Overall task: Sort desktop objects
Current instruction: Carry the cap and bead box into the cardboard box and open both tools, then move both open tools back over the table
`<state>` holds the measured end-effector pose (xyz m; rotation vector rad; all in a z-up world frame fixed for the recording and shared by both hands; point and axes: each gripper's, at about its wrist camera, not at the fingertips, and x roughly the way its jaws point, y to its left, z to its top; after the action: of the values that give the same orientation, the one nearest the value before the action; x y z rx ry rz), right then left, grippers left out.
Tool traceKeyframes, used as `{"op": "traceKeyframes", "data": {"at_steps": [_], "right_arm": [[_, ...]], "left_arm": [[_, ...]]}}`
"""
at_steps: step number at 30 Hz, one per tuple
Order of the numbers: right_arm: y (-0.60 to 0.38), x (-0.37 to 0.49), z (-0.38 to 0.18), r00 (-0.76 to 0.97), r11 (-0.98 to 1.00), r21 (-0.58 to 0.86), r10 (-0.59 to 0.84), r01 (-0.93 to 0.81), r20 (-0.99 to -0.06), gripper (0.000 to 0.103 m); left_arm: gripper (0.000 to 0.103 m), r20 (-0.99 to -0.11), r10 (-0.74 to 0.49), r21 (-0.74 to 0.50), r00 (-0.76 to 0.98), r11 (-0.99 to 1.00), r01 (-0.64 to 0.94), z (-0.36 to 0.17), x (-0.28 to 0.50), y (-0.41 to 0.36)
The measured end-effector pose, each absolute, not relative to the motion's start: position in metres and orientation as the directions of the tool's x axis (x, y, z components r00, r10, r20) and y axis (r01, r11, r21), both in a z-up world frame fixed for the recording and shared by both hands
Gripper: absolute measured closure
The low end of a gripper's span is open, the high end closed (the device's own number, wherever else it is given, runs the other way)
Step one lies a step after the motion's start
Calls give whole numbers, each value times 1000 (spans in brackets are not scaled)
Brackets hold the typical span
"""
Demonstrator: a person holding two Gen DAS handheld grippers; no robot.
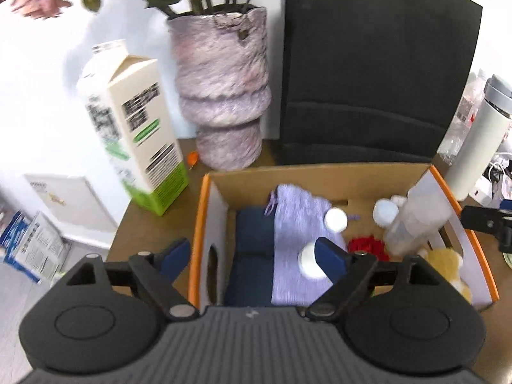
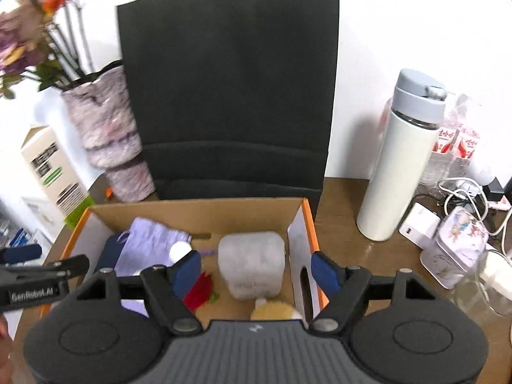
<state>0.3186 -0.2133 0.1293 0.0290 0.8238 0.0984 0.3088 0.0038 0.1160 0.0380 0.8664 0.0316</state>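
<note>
The orange-edged cardboard box (image 2: 307, 206) sits mid-desk, already holding a lilac knitted pouch (image 2: 150, 244) and a frosted plastic jar (image 2: 252, 264). My left gripper (image 1: 252, 257) and right gripper (image 2: 256, 270) hover above it, jaws spread, empty. I'd next approach the tall white flask (image 2: 396, 172) at two o'clock squarely.

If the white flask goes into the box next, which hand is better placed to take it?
Right, probably. The flask stands just right of the box, on the open right gripper's side. The left gripper sits over the box's left wall.
</note>
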Motion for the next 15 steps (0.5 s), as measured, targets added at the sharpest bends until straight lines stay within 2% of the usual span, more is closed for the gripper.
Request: {"op": "traceKeyframes", "data": {"at_steps": [5,7,9,15], "right_arm": [[-225,260,132,721,992,74,123,-100,-682,14],[-228,222,116,738,987,82,156,-136,-656,13],[-227,189,94,721,983,86,177,-161,-670,13],[-217,94,37,732,973,55,207,-226,-649,13]], "left_arm": [[13,-693,103,89,713,994,-56,112,230,10],[9,-650,121,120,750,991,-55,105,192,9],[5,-628,103,111,772,993,-42,95,159,9],[6,-672,42,64,739,998,1,49,82,5]]}}
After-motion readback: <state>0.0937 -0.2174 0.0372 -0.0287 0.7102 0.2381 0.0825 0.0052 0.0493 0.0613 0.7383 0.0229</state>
